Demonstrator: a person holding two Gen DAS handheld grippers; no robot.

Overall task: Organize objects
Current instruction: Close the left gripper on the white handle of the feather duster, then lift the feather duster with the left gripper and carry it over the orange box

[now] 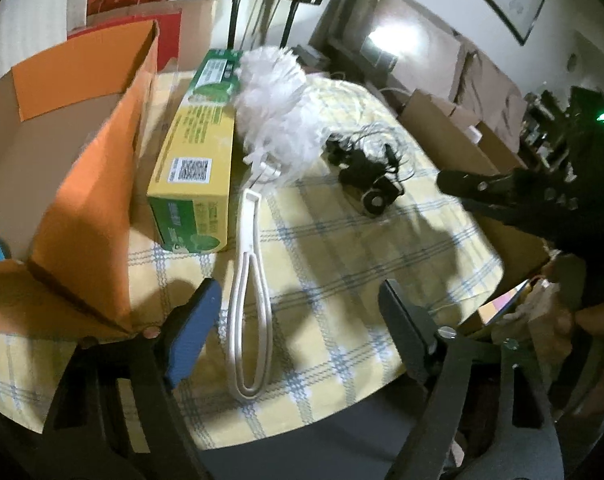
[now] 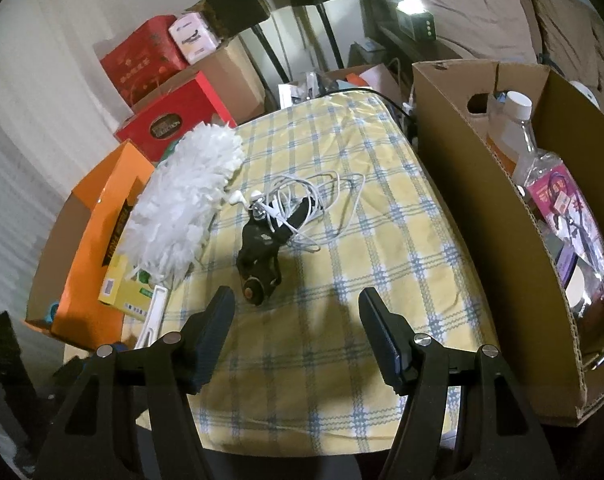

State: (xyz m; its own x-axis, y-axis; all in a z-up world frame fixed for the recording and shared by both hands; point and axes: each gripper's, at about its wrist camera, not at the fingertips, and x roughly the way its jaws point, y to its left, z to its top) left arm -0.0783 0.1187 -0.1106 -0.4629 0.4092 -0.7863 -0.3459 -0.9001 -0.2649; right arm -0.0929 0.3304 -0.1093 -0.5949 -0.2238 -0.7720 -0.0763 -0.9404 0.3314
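A white fluffy duster (image 1: 275,108) with a long white looped handle (image 1: 249,280) lies on the yellow checked tablecloth (image 1: 342,264). Its head rests against a yellow-green box (image 1: 197,152). A black gadget (image 1: 366,176) tangled with white earphone cable lies to the right of it; it also shows in the right wrist view (image 2: 261,256), with the cable (image 2: 322,196) behind. My left gripper (image 1: 299,308) is open, its fingers either side of the handle's loop, just above it. My right gripper (image 2: 295,320) is open and empty, a little short of the gadget.
An open orange cardboard box (image 1: 85,184) stands at the table's left edge, also seen in the right wrist view (image 2: 97,240). A large brown carton (image 2: 482,208) with a bottle (image 2: 518,128) and packets stands on the right. Red boxes (image 2: 173,120) and speakers stand behind.
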